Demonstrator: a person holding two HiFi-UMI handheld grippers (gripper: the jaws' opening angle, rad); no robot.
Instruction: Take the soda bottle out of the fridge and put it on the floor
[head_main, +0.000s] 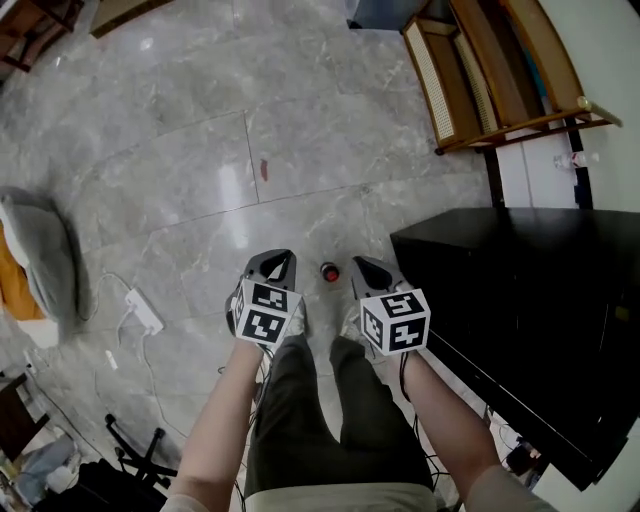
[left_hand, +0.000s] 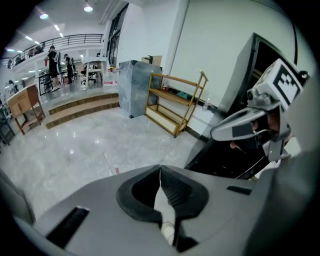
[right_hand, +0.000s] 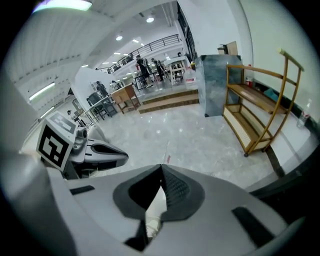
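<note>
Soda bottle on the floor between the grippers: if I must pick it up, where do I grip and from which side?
Probably the neck just under the red cap, jaws level. The soda bottle stands upright, only its top showing from above. Come from the bare floor side at left, since the black fridge stands close on the right.

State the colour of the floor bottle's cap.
The cap is red, clearest in the head view.
</note>
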